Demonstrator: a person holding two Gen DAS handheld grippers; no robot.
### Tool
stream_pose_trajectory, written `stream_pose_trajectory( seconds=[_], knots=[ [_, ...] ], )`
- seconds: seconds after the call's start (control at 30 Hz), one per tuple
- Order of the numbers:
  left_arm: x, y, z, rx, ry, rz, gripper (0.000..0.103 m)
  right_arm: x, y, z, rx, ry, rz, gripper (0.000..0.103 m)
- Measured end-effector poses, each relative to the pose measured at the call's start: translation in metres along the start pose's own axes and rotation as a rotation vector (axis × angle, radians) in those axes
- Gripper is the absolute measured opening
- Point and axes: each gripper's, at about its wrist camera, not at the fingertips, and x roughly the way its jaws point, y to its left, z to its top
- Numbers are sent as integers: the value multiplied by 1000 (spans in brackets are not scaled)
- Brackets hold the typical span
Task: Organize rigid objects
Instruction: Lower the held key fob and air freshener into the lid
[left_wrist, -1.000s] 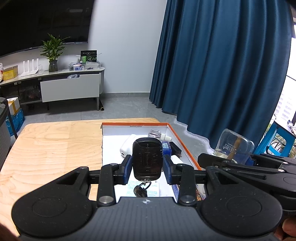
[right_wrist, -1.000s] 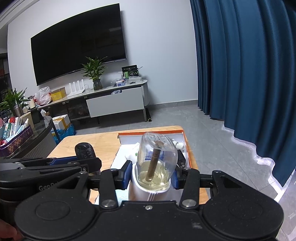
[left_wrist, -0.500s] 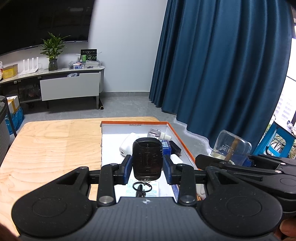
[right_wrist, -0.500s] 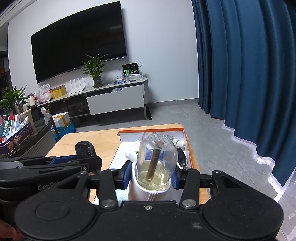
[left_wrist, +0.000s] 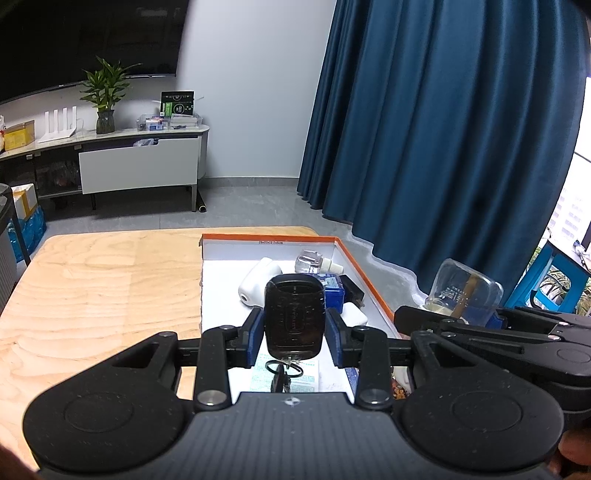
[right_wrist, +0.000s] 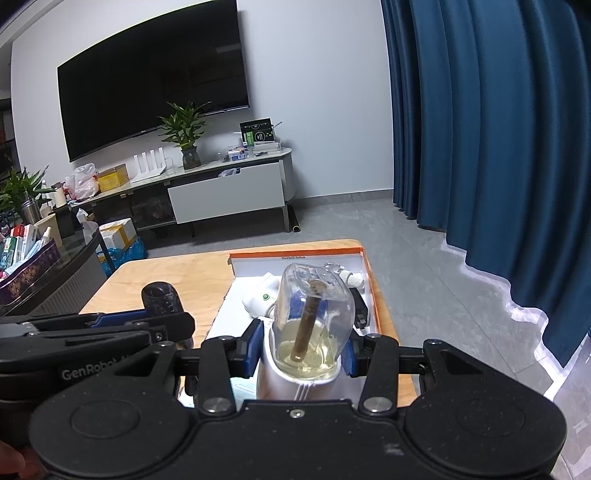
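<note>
Currently, your left gripper (left_wrist: 294, 334) pinches a dark key fob (left_wrist: 294, 320), long axis upright, with its key ring (left_wrist: 283, 369) hanging below. Your right gripper (right_wrist: 302, 350) clamps a clear liquid refill bottle (right_wrist: 312, 314), wick (right_wrist: 304, 325) tilted forward. Both loads hang above the near end of the orange-rimmed box (left_wrist: 365, 275); neither hand looks clearly nearer to it. Beyond, the box holds 1 white cylinder (left_wrist: 255, 284), 1 small clear bottle (left_wrist: 314, 261), 1 blue pack (left_wrist: 334, 291) and 1 black adapter (left_wrist: 352, 291). Lower straight down.
</note>
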Motion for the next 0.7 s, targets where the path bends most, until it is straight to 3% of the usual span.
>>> stream_pose_trajectory(
  seconds=[0.7],
  knots=[
    [13, 2, -2, 13, 32, -31, 36, 26, -3, 7, 2, 35, -10, 51]
  ],
)
